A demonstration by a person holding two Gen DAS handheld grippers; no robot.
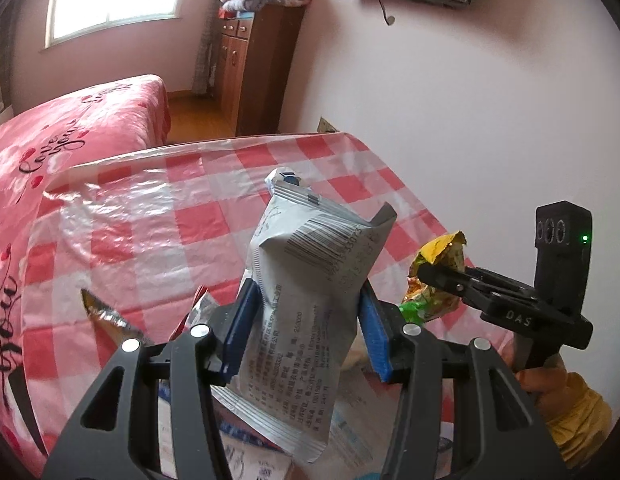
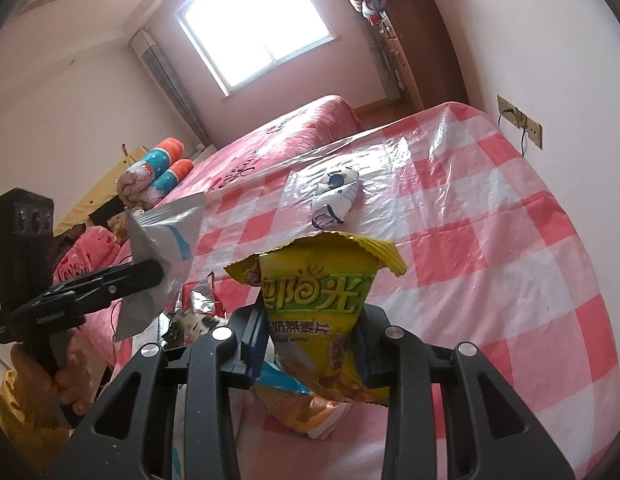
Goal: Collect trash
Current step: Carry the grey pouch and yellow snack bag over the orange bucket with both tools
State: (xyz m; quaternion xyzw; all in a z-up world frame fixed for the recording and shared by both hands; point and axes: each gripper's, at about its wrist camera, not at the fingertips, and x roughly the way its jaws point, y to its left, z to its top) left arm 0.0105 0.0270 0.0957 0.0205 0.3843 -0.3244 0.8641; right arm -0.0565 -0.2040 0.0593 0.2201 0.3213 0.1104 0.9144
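Observation:
My left gripper (image 1: 305, 320) is shut on a grey-white snack wrapper (image 1: 310, 264) with a barcode, held upright above the table. In the right wrist view that same wrapper (image 2: 165, 256) sticks up from the left gripper (image 2: 157, 276) at the left. My right gripper (image 2: 312, 340) is shut on a yellow-green oatmeal packet (image 2: 330, 304), lifted over the table; the left wrist view shows that packet (image 1: 434, 276) in the right gripper (image 1: 426, 272). A crumpled white-and-blue wrapper (image 2: 336, 194) lies further out on the checked tablecloth (image 2: 490, 240).
Silver foil wrappers (image 2: 201, 300) and more packets (image 2: 305, 412) lie near the table's front edge below the grippers. A bed with a pink cover (image 1: 69, 128) stands left of the table. The wall (image 1: 450, 100) runs along the table's right side, with a wooden cabinet (image 1: 249, 68) behind.

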